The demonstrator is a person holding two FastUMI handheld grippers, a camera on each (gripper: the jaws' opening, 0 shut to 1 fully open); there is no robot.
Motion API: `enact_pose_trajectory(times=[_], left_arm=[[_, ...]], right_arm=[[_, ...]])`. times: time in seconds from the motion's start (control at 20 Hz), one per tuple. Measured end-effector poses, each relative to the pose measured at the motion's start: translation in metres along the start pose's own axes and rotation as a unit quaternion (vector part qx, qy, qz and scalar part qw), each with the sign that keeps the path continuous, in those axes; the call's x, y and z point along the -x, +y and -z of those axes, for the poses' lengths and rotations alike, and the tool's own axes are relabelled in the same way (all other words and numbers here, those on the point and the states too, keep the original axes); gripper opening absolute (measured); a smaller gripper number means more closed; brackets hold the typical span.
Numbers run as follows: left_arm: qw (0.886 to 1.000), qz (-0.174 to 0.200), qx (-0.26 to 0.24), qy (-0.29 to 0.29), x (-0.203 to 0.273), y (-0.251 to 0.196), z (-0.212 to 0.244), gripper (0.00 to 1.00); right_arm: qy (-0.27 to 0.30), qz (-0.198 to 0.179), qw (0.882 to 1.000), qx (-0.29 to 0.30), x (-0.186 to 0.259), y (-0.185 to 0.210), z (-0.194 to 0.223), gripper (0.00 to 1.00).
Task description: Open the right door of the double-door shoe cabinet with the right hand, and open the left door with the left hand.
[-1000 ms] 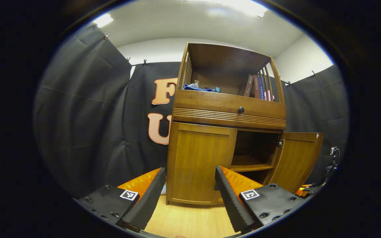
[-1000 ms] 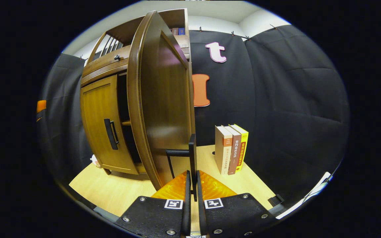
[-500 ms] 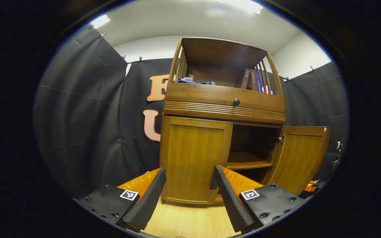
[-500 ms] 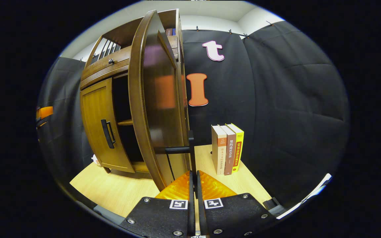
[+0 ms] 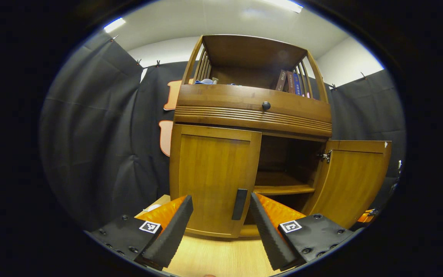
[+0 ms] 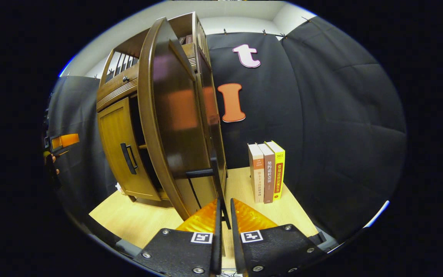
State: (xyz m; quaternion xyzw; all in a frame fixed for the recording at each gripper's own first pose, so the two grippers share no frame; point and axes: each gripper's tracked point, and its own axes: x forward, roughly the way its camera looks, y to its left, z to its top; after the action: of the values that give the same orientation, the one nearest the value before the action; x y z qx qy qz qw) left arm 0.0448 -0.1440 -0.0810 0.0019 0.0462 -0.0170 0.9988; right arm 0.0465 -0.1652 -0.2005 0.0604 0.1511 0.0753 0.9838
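Swinging wider than a second before, the right door (image 6: 167, 115) of the shoe cabinet (image 5: 252, 111) stood well open, its panel edge-on in the right gripper view and turned further toward the booth wall, while in the left gripper view it (image 5: 350, 181) hung out from its hinge at the cabinet's right side, exposing the inner shelf (image 5: 283, 188). The right gripper (image 6: 224, 209) remained clamped on the right door's handle (image 6: 217, 177), a dark vertical bar whose long axis ran up and down, with the jaws nearly together and the bar between them. The left gripper (image 5: 221, 215) had come closer to the cabinet, so that the left door (image 5: 214, 177), shut and flat-fronted, loomed larger and its handle (image 5: 239, 204), upright, now showed between the wide-apart jaws, which held nothing. The cabinet stood on the wooden tabletop (image 6: 144, 223) toward its back edge, against the booth wall. Three books (image 6: 267, 173) stood upright near the tabletop's back edge, just right of the open door.
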Motion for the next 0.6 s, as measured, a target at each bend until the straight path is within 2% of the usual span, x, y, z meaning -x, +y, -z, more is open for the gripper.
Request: enact_pose_trajectory(times=[0.1, 0.15, 0.2, 0.25, 0.3, 0.35, 0.45, 0.55, 0.6], left_arm=[[1.0, 0.006, 0.005, 0.0, -0.011, -0.014, 0.002, 0.94], [1.0, 0.008, 0.005, -0.002, -0.017, -0.019, 0.003, 0.94], [1.0, 0.008, 0.002, -0.005, -0.023, -0.023, 0.003, 0.94], [1.0, 0.004, -0.001, -0.007, -0.03, -0.025, 0.006, 0.94], [1.0, 0.004, -0.005, -0.009, -0.036, -0.028, 0.007, 0.94], [1.0, 0.005, -0.01, -0.011, -0.045, -0.032, 0.009, 0.94], [1.0, 0.003, -0.015, -0.012, -0.063, -0.035, 0.015, 0.94], [1.0, 0.003, -0.017, -0.006, -0.082, -0.039, 0.028, 0.94], [1.0, 0.003, -0.018, -0.002, -0.09, -0.04, 0.035, 0.94]], right_arm=[[0.008, 0.0, 1.0, 0.009, 0.001, -0.004, 0.003, 0.2], [0.01, -0.001, 1.0, 0.014, 0.003, -0.005, 0.005, 0.31], [0.013, -0.002, 1.0, 0.017, 0.003, -0.006, 0.006, 0.28], [0.016, -0.005, 1.0, 0.018, 0.004, -0.006, 0.007, 0.37], [0.017, -0.006, 1.0, 0.017, 0.007, -0.007, 0.007, 0.33], [0.017, -0.005, 1.0, 0.015, 0.009, -0.008, 0.005, 0.34], [0.013, -0.006, 1.0, 0.007, 0.014, -0.01, -0.001, 0.5], [0.006, -0.003, 1.0, 0.01, 0.021, -0.012, -0.009, 0.57], [0.004, 0.0, 1.0, 0.015, 0.024, -0.012, -0.011, 0.71]])
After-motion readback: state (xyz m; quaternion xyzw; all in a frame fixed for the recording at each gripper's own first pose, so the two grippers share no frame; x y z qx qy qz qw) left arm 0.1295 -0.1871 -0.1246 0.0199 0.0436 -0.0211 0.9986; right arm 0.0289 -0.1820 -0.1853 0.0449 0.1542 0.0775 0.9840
